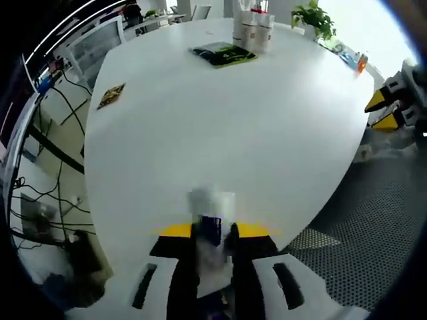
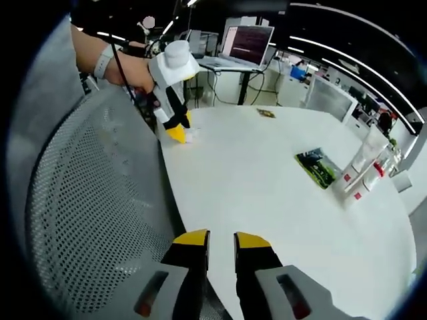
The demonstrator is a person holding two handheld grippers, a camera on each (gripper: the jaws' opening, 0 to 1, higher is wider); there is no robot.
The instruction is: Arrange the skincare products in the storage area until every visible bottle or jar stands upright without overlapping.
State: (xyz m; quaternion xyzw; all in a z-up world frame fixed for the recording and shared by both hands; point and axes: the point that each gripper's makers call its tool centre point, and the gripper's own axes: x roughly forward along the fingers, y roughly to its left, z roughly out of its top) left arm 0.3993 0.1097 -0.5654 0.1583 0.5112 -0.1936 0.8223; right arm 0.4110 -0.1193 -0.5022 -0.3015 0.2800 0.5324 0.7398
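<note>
Between the yellow-tipped jaws of the left tongs [image 1: 212, 235], at the bottom of the left gripper view, sits a small pale tube [image 1: 211, 212] with a dark label, blurred; the jaws are closed narrowly on it, just above the near edge of the white bench [image 1: 220, 127]. Far across the bench stands a cluster of white skincare bottles [image 1: 253, 28], upright and close together, with a dark green leaflet [image 1: 224, 54] lying flat just in front of them. A small dark card [image 1: 111, 96] lies apart toward the left edge. A potted plant [image 1: 313, 19] stands beyond the bottles. At the right edge, the right tongs [image 1: 389, 108] enter, off the bench.

From the right gripper view, the right tongs [image 2: 219, 241] hang over the bench edge beside a grey mesh chair back [image 2: 87, 220], jaws a narrow gap apart with nothing between them. Across the bench, a person's hand [image 2: 130, 73], wearing a wristband, grips the left tongs, which point steeply downward with their tips at the bench surface.
</note>
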